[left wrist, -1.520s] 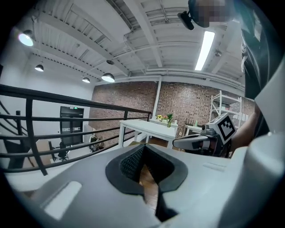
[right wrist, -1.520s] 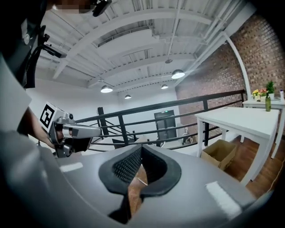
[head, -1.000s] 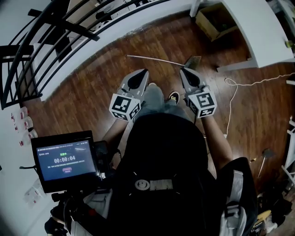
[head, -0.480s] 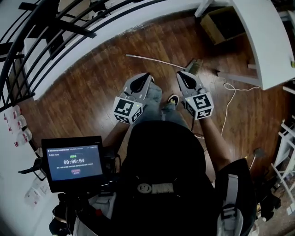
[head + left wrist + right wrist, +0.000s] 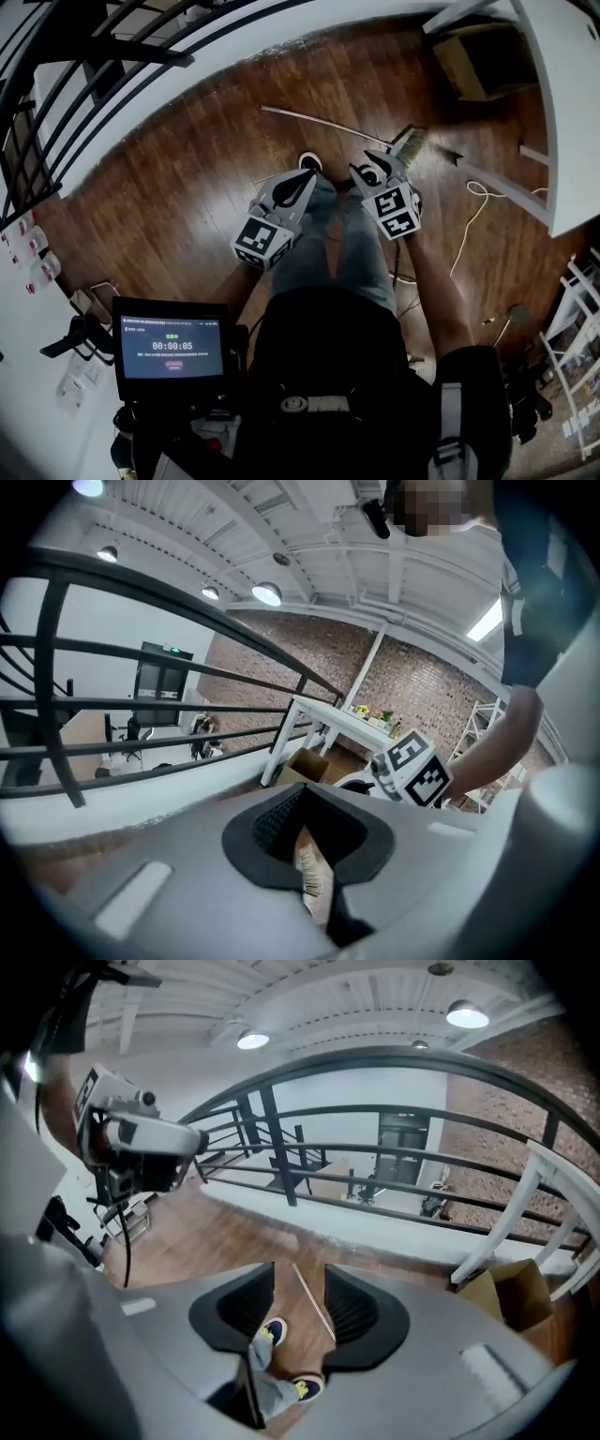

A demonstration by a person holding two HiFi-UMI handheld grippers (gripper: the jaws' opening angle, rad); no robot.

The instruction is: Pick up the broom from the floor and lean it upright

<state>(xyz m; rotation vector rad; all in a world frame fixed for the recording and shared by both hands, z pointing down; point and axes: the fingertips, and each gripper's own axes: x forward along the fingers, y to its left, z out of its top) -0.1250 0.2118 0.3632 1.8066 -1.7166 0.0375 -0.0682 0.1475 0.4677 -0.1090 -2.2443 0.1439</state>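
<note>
Progress is nil: the broom (image 5: pixel 412 142) lies flat on the floor, ahead of both sets of fingertips and untouched. Its handle shows through the gap of the right gripper (image 5: pixel 370 167), whose fingers have just been opening and stand spread on nothing, while the left gripper (image 5: pixel 305 180) has its fingers pressed together, empty. Gripping, lifting and leaning all seem left to do; the box (image 5: pixel 466 67), well beyond the fingers, is open, its contents too dark to tell.
</note>
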